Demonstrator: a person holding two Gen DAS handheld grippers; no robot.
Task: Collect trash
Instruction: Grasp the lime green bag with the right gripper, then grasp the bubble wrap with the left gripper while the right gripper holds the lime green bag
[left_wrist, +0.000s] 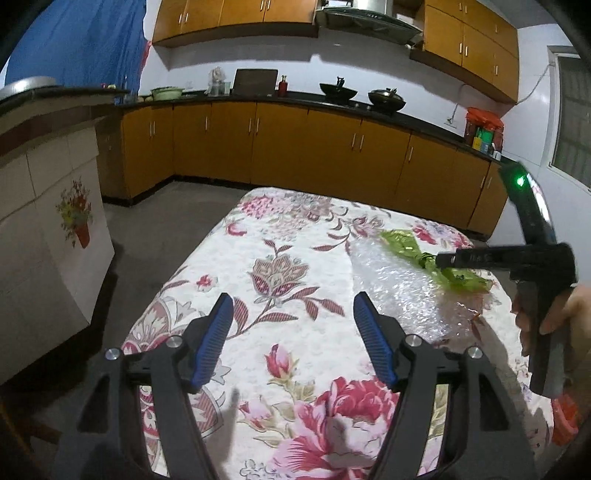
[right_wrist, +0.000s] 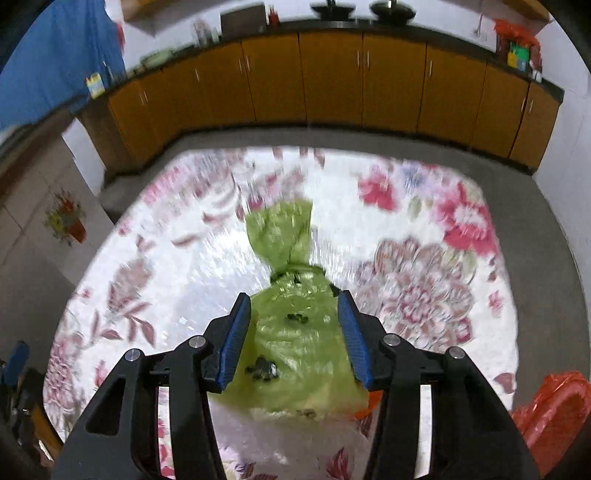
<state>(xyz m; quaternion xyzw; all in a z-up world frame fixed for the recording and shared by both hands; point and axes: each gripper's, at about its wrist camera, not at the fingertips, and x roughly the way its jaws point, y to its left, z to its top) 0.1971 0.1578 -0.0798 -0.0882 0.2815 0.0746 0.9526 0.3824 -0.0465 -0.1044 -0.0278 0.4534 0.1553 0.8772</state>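
Table: we see a table (left_wrist: 295, 280) draped in a white cloth printed with pink and red flowers, standing on a grey floor in a kitchen.
Bubble wrap: a clear sheet of bubble wrap (left_wrist: 402, 295) lies on the right part of the table, as our left view has it.
Green bag: the green plastic bag (right_wrist: 295, 317) lies on top of the bubble wrap, pinched at a waist (there is a dark tie there) and bearing a few dark marks; in our left view it is the green shape (left_wrist: 402, 240) on the far side of the wrap.
Left claw: our left claw (left_wrist: 293, 310) hangs released over bare flowered cloth, its blue pads well apart and nothing between them; the bubble wrap lies just to its right.
Right claw: our right claw (right_wrist: 293, 317) points down at the green bag, which sits between the two blue pads; the pads stand at either side of it and we cannot see them pressing on it, so we call it released. The picture is blurred here.
Right hand: from the left view we see the hand (left_wrist: 554, 314) gripping the black handle, with a green light lit on the body above.
Red bag: a red plastic thing (right_wrist: 554, 413) sits at the table's near right edge.
Background: orange cabinets (left_wrist: 280, 147) under a black counter, with two dark woks on it.
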